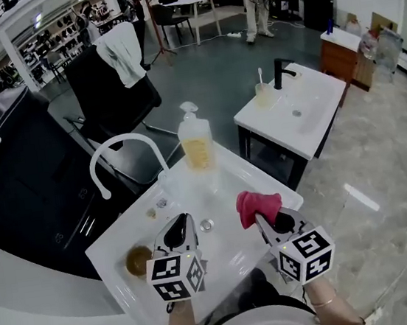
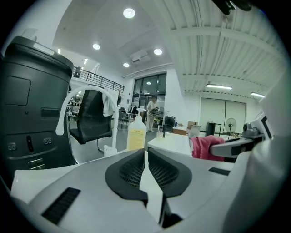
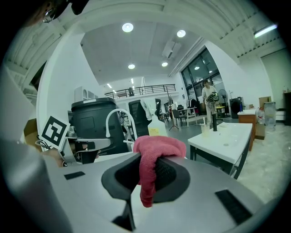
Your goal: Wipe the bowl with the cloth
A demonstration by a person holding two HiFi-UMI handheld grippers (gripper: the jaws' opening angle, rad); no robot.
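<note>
White sink top [image 1: 230,255] lies under me, in a big open hall with a grey floor. Its curved tap [image 1: 123,142] rises at the far left and a soap bottle [image 1: 196,148] stands at the far edge. In front of the bottle sits something clear [image 1: 184,184], too faint for me to tell its shape. Beyond the top stand a black chair [image 1: 108,89] with a pale cloth over its back and a second white basin table [image 1: 297,112] off to the right.

My left gripper [image 1: 181,222] hangs low over the top, just beside the drain [image 1: 206,225]. Its jaws are drawn all but together, and only a thin slit of white surface shows between the pads. I see nothing pinched there.

The bowl [image 1: 138,262], small, round and brown inside, sits on the top near the front left corner. It is just to the left of my left gripper and apart from it.

My right gripper [image 1: 259,217] is raised over the right side of the top. Its jaws are clamped on the red cloth [image 1: 257,204]. The cloth bunches above the pads and a tail of it hangs down between them. Cloth and bowl are well apart, with the left gripper between them.
</note>
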